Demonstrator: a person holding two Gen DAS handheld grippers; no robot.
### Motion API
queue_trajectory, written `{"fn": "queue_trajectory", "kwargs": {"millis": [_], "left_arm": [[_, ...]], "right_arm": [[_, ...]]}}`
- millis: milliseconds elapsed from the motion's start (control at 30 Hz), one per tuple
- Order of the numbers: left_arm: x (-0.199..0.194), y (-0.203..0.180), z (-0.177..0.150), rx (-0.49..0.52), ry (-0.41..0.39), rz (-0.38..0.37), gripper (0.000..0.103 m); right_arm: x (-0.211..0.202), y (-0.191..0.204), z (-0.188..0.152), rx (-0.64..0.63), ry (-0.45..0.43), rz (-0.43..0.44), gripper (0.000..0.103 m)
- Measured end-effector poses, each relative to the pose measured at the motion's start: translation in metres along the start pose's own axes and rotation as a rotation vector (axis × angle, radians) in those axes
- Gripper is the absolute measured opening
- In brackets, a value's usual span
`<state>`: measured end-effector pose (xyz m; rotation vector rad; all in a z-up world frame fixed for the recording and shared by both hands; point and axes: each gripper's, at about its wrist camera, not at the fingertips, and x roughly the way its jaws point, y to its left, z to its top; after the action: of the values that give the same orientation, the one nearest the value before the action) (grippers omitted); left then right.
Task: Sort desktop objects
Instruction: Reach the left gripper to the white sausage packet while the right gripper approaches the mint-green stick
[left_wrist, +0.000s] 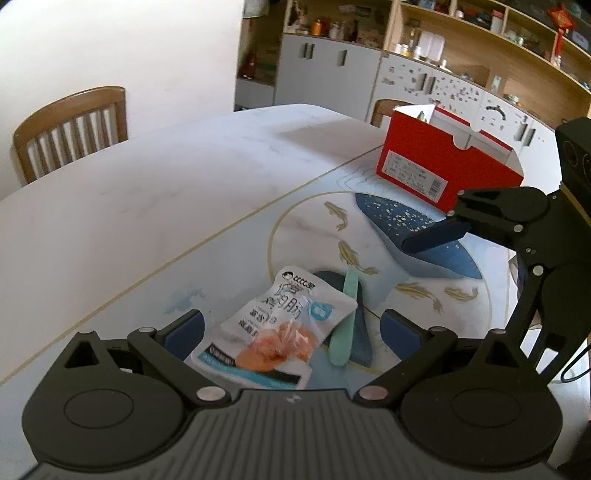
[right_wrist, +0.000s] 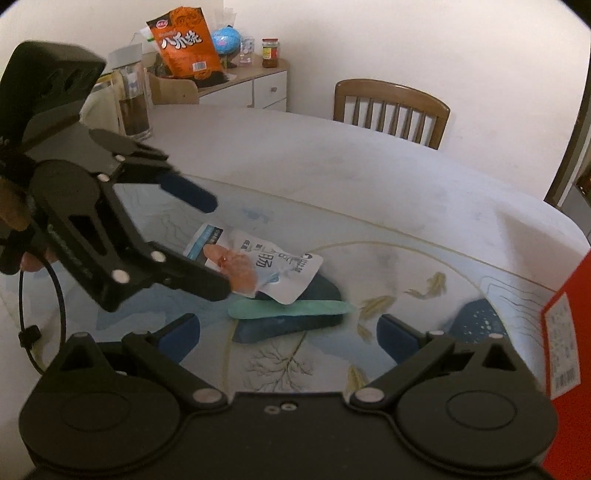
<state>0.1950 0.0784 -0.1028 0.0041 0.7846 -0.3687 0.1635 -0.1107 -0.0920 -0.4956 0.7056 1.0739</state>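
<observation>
A white snack pouch (left_wrist: 280, 325) with an orange sausage picture lies on the patterned table mat. A mint-green flat stick (left_wrist: 345, 317) lies partly under its right edge. My left gripper (left_wrist: 291, 330) is open, its fingers on either side of the pouch, just above it. In the right wrist view the pouch (right_wrist: 266, 269) and the green stick (right_wrist: 291, 308) lie ahead of my open, empty right gripper (right_wrist: 288, 338). The left gripper (right_wrist: 207, 251) comes in there from the left over the pouch. The right gripper's finger (left_wrist: 436, 236) shows at the right of the left wrist view.
An open red shoebox (left_wrist: 443, 162) stands at the far right of the table; its side shows in the right wrist view (right_wrist: 565, 332). Wooden chairs (left_wrist: 70, 129) (right_wrist: 391, 107) stand at the table's edge. A glass jar (right_wrist: 131, 99) and an orange snack bag (right_wrist: 184, 44) are at the back left.
</observation>
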Motion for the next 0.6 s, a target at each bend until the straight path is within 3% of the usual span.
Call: {"fn": "queue_trajectory", "kwargs": {"millis": [333,600], "left_arm": [[0.016,0.015,0.004,-0.027,-0.004,-0.038,0.102],[0.012,0.025,0.006,-0.061,-0.022,-0.024,0.102]], "right_arm": [[0.023,-0.002,0.0,-0.005,0.002,0.001,0.103],[0.037,0.0,-0.002,0.001,0.012,0.022,0.103]]}}
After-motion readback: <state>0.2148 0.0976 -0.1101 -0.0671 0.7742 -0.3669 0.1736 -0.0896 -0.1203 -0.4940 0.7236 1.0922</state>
